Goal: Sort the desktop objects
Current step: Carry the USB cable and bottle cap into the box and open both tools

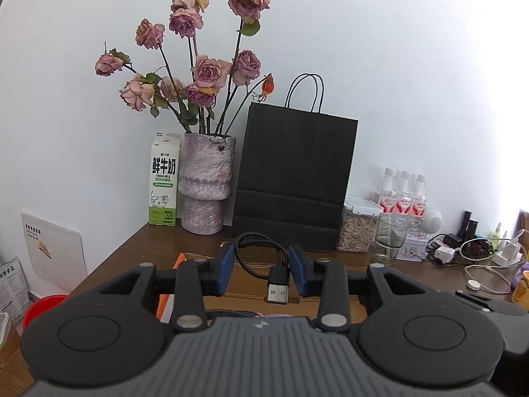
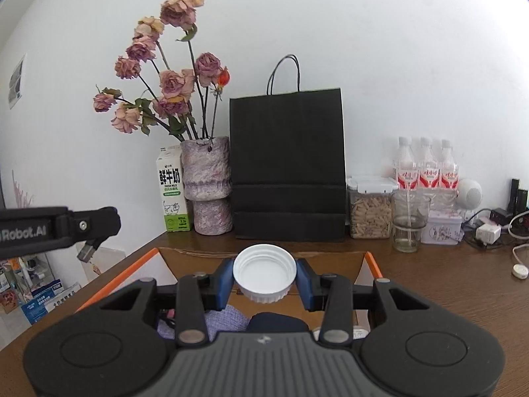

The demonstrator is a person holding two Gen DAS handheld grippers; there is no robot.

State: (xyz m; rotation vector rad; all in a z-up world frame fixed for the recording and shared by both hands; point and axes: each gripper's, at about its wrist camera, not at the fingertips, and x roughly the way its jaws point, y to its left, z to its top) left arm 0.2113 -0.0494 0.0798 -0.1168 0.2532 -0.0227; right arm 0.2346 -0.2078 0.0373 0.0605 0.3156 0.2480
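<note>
My left gripper (image 1: 261,259) is shut on a coiled black USB cable (image 1: 251,241); the cable's plug (image 1: 279,289) hangs by the right pad. In the right wrist view that same gripper (image 2: 96,223) juts in from the left edge, with the plug (image 2: 86,252) dangling under it. My right gripper (image 2: 264,273) is shut on a white ribbed screw lid (image 2: 264,264), its hollow side facing up. Both grippers hover over an open cardboard box with orange edges (image 2: 370,259), which holds purple cloth (image 2: 228,319) and a dark object.
Along the wall stand a milk carton (image 2: 173,192), a stone vase of dried roses (image 2: 208,182), a black paper bag (image 2: 287,168), a food jar (image 2: 370,208), a glass (image 2: 408,225) and three bottles (image 2: 426,165). Chargers and cables (image 1: 469,251) clutter the right side of the wooden desk (image 2: 463,297).
</note>
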